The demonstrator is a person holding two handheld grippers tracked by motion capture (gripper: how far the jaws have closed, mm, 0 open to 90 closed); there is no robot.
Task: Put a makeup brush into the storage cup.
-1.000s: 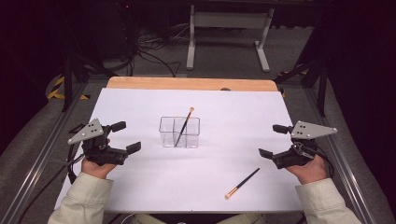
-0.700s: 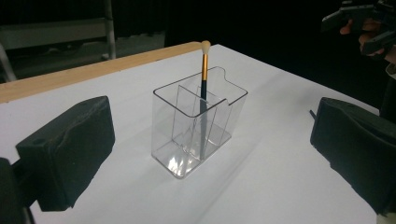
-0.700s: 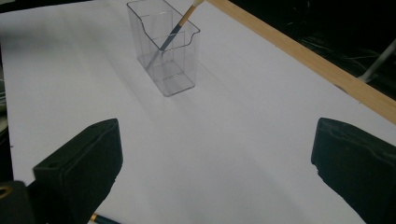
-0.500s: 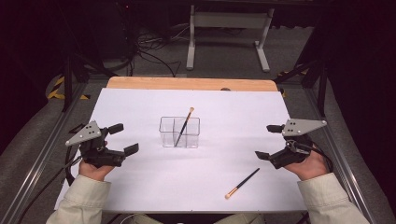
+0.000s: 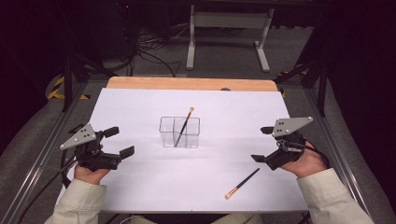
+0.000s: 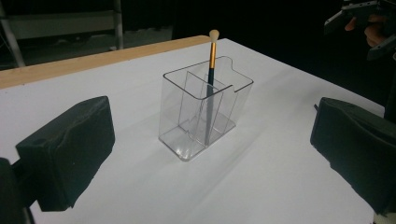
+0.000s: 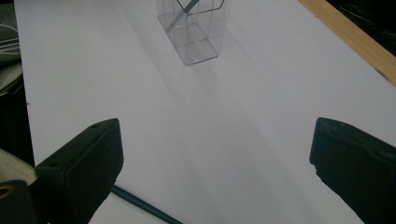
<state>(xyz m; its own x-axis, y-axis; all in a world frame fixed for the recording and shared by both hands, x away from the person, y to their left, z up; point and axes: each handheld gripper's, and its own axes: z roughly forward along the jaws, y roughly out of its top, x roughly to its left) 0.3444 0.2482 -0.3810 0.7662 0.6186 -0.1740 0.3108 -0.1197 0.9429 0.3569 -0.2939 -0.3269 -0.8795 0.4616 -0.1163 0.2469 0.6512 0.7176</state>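
Dark room, grey floor point(image 5: 154, 70), white stand point(image 5: 229, 21).

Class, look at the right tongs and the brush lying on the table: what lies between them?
Nothing: in the high view, bare white table separates the right tongs from the lying brush.

1. The clear organizer point(image 5: 180, 132) stands alone mid-surface point(image 5: 140, 107), with bare white room on every side.
2. A brush point(image 5: 184, 126) leans up out of the organizer, blocking a straight drop there.
3. A loose brush point(image 5: 242, 183) lies near the front edge, well apart.
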